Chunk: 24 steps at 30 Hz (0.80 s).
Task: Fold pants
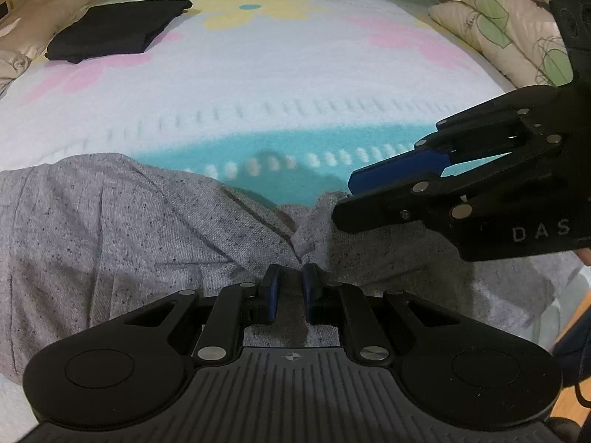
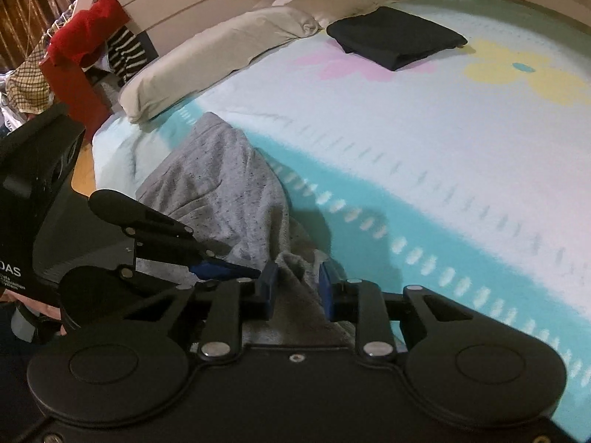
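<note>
Nearest in the left wrist view, the left gripper (image 1: 290, 282) sits low over the grey speckled pants (image 1: 110, 229), its blue pads pinched on a raised ridge of the cloth, a narrow gap between them filled by fabric. From the right edge of that frame the right gripper (image 1: 351, 199) reaches in, and in its own view its jaws stand a little apart with a bunched fold of the pants (image 2: 229, 192) caught between the blue pads (image 2: 327, 288).

The pants lie crumpled along the near edge of the bed, spread across the lower left of the left wrist view; in the right wrist view their long axis runs from the grippers up toward the upper left, ending near a beige pillow (image 2: 207, 59).

They rest on a pale bedspread (image 1: 258, 74) with a turquoise band, pink and yellow flowers. Farther off lies a folded black garment (image 1: 114, 31). A leaf-print pillow (image 1: 498, 26) lies at upper right; red cloth (image 2: 85, 40) hangs beyond the bed.
</note>
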{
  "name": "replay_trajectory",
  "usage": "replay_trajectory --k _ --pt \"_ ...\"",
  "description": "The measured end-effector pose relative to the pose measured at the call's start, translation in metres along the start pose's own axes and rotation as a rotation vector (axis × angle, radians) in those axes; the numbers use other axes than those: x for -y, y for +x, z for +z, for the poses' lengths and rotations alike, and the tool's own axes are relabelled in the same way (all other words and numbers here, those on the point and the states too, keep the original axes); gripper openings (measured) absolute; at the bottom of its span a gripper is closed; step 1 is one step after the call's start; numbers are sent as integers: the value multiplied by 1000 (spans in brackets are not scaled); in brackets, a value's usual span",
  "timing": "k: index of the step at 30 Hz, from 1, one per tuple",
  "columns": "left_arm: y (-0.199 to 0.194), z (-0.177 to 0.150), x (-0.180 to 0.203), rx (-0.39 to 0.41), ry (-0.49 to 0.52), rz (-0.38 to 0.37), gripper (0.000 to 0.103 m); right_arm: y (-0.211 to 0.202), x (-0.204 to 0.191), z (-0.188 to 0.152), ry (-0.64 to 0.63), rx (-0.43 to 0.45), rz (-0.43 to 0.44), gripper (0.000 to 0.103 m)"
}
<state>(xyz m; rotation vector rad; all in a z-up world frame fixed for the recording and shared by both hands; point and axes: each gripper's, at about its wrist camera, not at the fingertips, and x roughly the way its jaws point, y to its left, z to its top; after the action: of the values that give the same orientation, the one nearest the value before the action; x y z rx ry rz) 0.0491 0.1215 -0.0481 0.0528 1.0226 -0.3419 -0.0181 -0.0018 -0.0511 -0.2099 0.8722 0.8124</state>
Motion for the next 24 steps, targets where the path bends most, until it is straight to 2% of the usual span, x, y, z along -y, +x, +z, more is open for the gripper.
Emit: replay_trajectory --k 5,9,24 --pt "6 -4 -2 -42 5 14 14 -5 -9 0 -39 16 8 35" --pt "6 -5 1 -37 18 22 15 0 -11 -2 -47 -11 11 36" --pt "6 -3 5 -41 29 26 15 -31 -19 -1 -94 98 -119 36"
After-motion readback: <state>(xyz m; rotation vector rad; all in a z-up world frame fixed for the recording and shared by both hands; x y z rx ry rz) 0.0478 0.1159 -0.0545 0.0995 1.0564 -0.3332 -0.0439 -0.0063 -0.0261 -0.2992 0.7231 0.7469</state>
